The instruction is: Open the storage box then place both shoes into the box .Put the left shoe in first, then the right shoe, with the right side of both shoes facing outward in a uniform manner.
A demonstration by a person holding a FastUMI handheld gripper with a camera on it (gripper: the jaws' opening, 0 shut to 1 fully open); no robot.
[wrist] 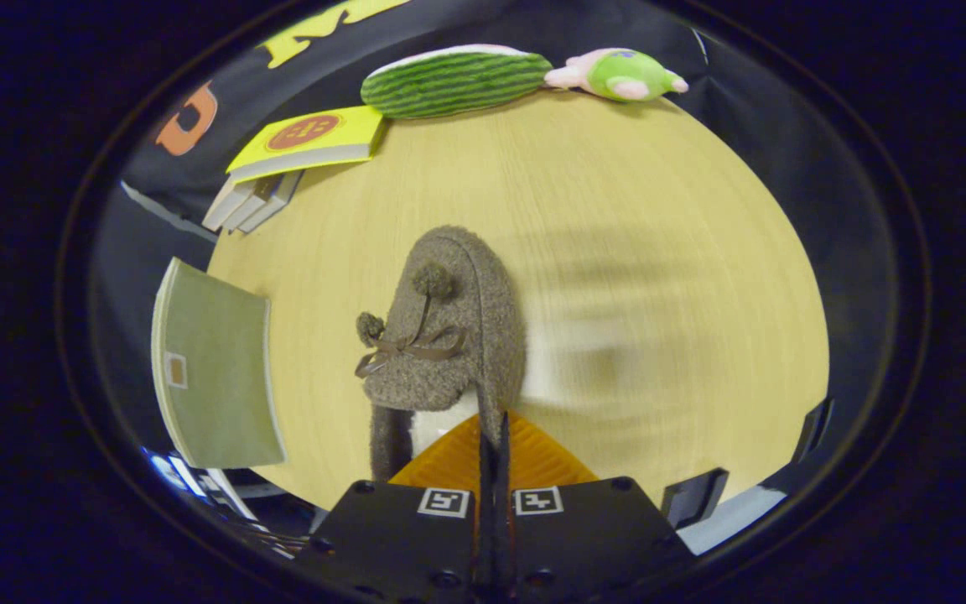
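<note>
Gripper [493,436]: fingers drawn together with almost no gap, pinching the heel rim of the shoe [449,335].

Shoe: brown fuzzy slipper with a thin bow and two pompoms, pale lining showing at its opening. It hangs from the fingertips, toe pointing away, directly ahead of the gripper and above the counter [617,210]. Whether its sole touches the counter cannot be told; the surface to the right of it is blurred.

Counter: pale wood grain, round-edged.

Box [215,369]: green, flat-sided, with a small square tag on its face; left of the gripper, at the counter's edge. Its contents are not visible from here.

Books [307,143]: far left beyond the shoe, a yellow one lying on a few pale ones.

Watermelon cushion [454,81]: striped green, at the far edge, straight ahead.

Plush toy [621,75]: green and pink, just right of the cushion.
</note>
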